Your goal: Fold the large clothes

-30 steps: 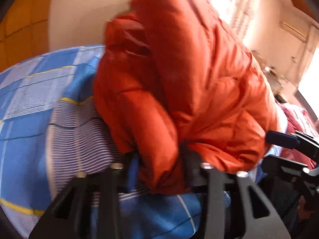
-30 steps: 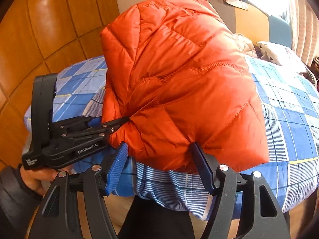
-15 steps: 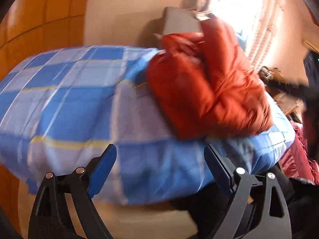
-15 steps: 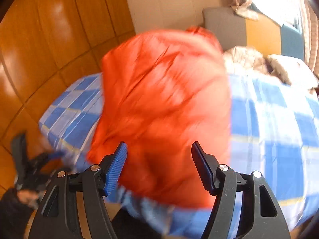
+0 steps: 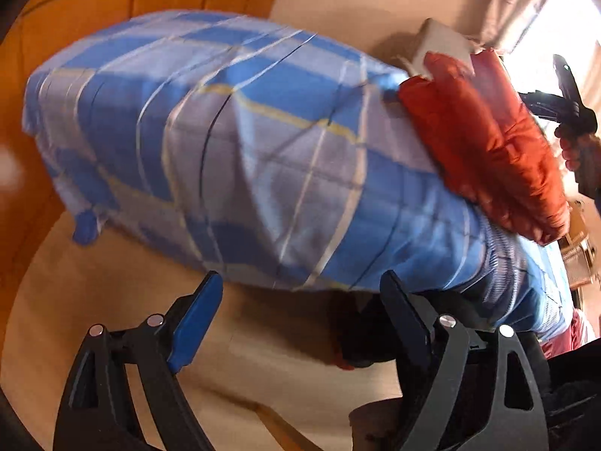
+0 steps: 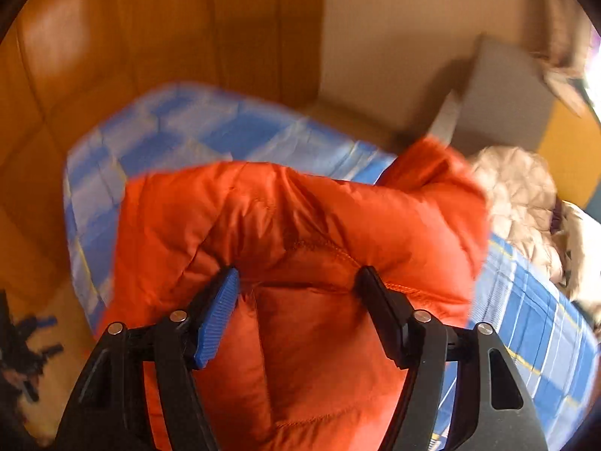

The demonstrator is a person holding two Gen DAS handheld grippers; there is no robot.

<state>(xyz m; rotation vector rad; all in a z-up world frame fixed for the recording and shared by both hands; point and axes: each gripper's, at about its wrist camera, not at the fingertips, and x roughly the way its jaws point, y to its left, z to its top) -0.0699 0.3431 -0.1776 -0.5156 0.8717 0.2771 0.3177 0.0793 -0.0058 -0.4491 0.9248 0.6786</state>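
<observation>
An orange puffer jacket (image 6: 300, 233) lies bunched on the bed with the blue checked cover (image 6: 180, 127). My right gripper (image 6: 296, 300) is open, its fingers either side of a fold of the jacket; whether they pinch it I cannot tell. In the left wrist view the jacket (image 5: 484, 139) lies on the right part of the bed cover (image 5: 233, 143). My left gripper (image 5: 300, 308) is open and empty, low beside the bed and away from the jacket. The right gripper (image 5: 567, 101) and its hand show beyond the jacket.
A wooden panelled wall (image 6: 131, 37) stands behind the bed. A beige quilted garment (image 6: 518, 195) lies on the bed at the right. A grey box (image 6: 503, 94) stands at the head end. Pale floor (image 5: 112, 300) lies below the bed edge.
My left gripper let go of the jacket and dropped back below the bed edge. The jacket went down from held up onto the bed, with the right gripper following it.
</observation>
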